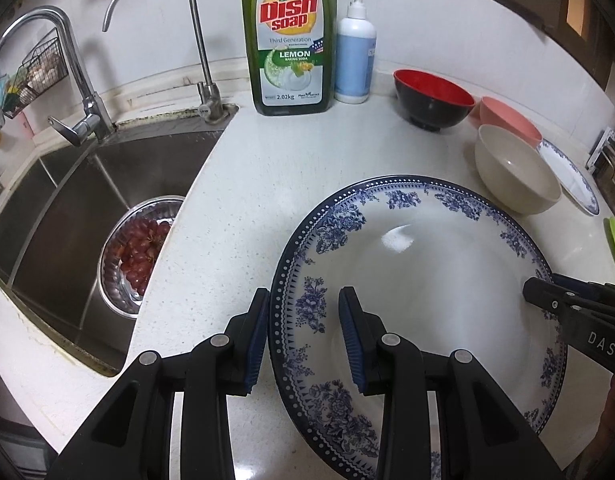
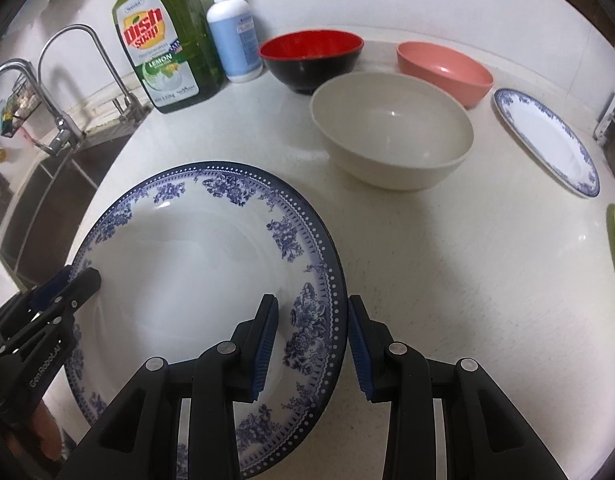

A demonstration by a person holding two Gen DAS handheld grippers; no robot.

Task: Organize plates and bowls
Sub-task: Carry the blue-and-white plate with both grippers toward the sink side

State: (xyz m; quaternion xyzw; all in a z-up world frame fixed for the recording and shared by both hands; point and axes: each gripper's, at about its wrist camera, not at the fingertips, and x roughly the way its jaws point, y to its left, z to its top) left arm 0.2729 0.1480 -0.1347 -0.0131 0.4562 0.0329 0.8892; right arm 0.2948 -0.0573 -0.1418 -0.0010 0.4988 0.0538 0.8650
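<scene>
Blue-and-white floral porcelain plate, the large one [image 1: 419, 280], sat on the speckled white stone counter [image 1: 243, 208], nearest to both cameras. Left gripper [image 1: 303, 336] straddled the plate's left rim, one blue pad outside the edge, one over the inner face; jaws apart, released, nothing clamped yet. Right gripper [image 2: 313, 344] did the same on the plate's right rim, also spread and not gripping.

Risks, as judged: glazed rim is slick and thin, so a shallow pinch could slip and the plate could drop back and chip. If one side closed before the other, the plate could slide or tip.

Just beyond the plate stood a cream round bowl [image 2: 391, 136], close enough to get knocked if the plate swung forward. Behind that, a black bowl with red inside [image 2: 311, 56] and a pink bowl [image 2: 445, 70]. Right of the cream bowl lay a smaller blue-and-white floral plate [image 2: 547, 140], likely stacking spot.

Left of the big plate, the steel sink [image 1: 67, 208] dropped away; a leftward slide could send the plate over that edge.
</scene>
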